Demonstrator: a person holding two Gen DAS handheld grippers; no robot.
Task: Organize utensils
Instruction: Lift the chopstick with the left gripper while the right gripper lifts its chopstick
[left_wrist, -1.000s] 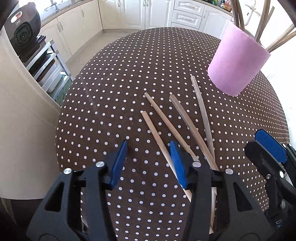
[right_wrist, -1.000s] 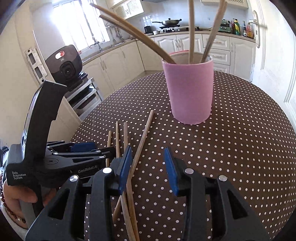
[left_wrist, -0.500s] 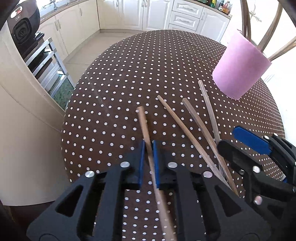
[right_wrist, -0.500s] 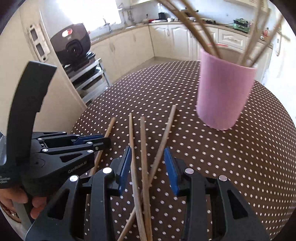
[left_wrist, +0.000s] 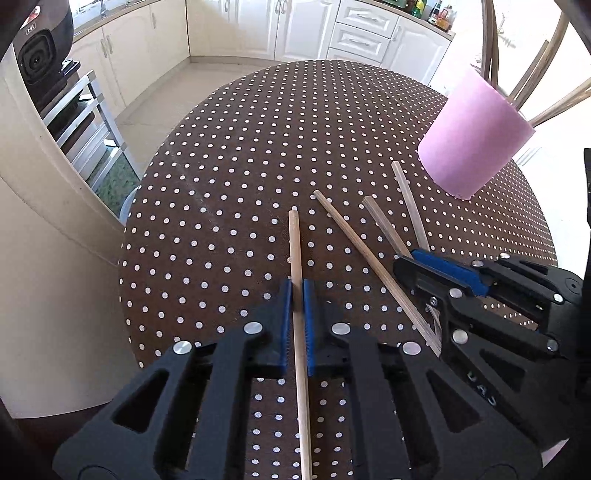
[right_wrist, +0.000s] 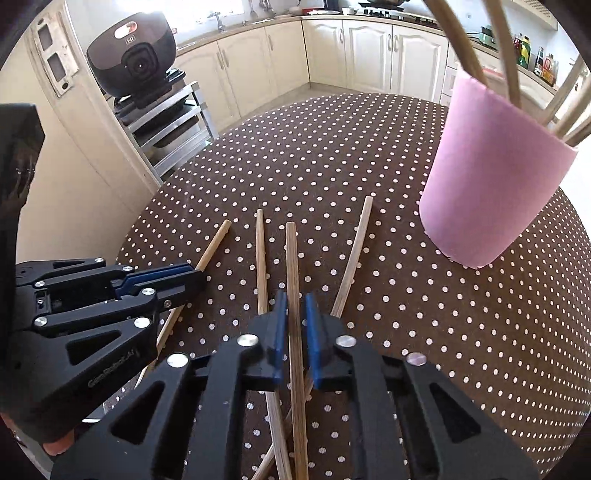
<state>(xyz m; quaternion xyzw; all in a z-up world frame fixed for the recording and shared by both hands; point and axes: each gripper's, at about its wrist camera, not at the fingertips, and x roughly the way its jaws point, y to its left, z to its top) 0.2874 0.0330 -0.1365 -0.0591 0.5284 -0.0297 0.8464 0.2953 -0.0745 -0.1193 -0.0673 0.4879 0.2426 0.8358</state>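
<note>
Several wooden chopsticks lie on the brown polka-dot table (left_wrist: 240, 155). My left gripper (left_wrist: 297, 291) is shut on the leftmost light chopstick (left_wrist: 294, 243), which points away between the jaws. My right gripper (right_wrist: 294, 308) is shut on a darker chopstick (right_wrist: 291, 258); it also shows at the right of the left wrist view (left_wrist: 424, 262). Two loose chopsticks (right_wrist: 260, 251) (right_wrist: 354, 251) lie either side of it. A pink cup (right_wrist: 491, 177) holding several chopsticks stands at the far right, also seen in the left wrist view (left_wrist: 472, 140).
The table's left edge (left_wrist: 125, 236) drops off beside a cream cabinet (left_wrist: 44, 221). A metal rack (right_wrist: 166, 122) with a dark appliance (right_wrist: 133, 55) stands beyond it. White kitchen cabinets (left_wrist: 295, 22) line the back.
Both grippers went from open to shut: the left closed on the leftmost chopstick and turned it straight ahead, then the right closed on a middle chopstick.
</note>
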